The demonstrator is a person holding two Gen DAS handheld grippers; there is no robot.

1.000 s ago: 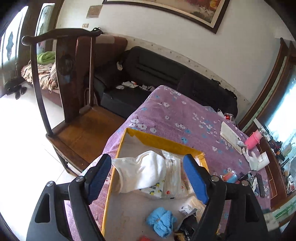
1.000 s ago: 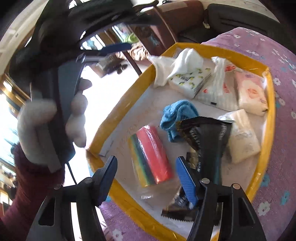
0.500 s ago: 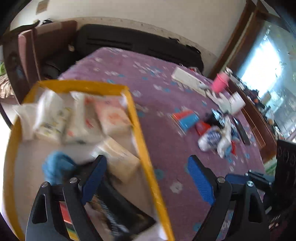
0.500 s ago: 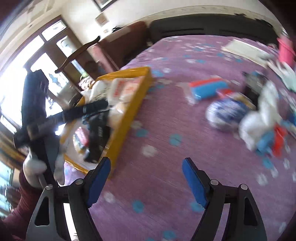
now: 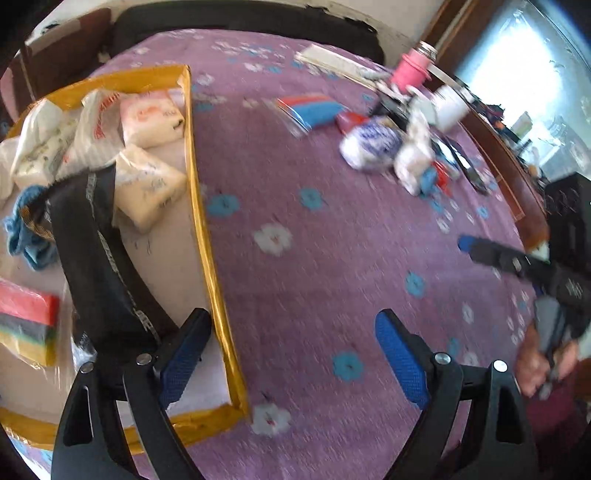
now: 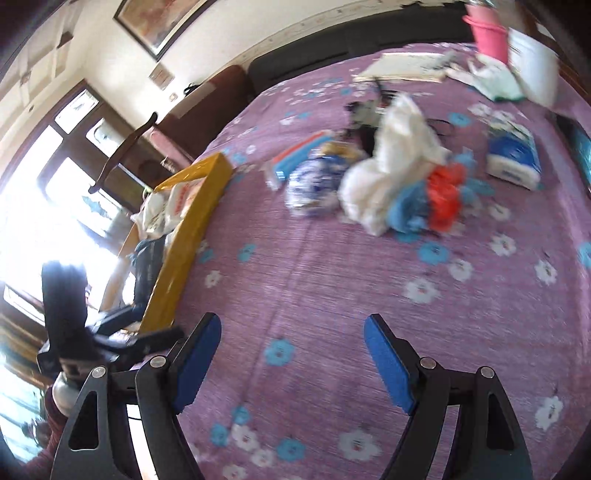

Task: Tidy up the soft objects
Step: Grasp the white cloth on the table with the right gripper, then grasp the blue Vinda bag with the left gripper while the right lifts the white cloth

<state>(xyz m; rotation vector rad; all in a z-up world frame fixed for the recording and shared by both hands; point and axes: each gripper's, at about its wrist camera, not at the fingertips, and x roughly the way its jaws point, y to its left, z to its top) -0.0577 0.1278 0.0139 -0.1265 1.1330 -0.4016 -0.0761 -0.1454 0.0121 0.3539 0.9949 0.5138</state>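
Note:
A yellow-rimmed tray point(image 5: 201, 236) at the left holds several tissue packs point(image 5: 149, 186), a black pouch point(image 5: 99, 266), a blue cloth point(image 5: 26, 236) and a striped sponge pack point(image 5: 27, 323). It also shows in the right wrist view point(image 6: 184, 236). A pile of soft things lies further right on the purple cloth: a blue-white pack point(image 5: 369, 144), a white bag point(image 6: 391, 173), red and blue cloths point(image 6: 432, 199), a blue tissue pack point(image 6: 511, 157). My left gripper point(image 5: 291, 358) is open and empty over the tray's right rim. My right gripper point(image 6: 291, 358) is open and empty above bare tablecloth.
A pink cup point(image 5: 410, 70), a white cup point(image 5: 448, 107) and papers point(image 6: 402, 68) stand at the table's far side. A red-blue packet point(image 5: 314, 109) lies mid-table. A wooden chair point(image 6: 125, 147) and dark sofa point(image 5: 240, 18) stand behind.
Both grippers have swung away from the tray toward the right, over the tablecloth. The right gripper has come closer to the pile of soft things. Both stay open.

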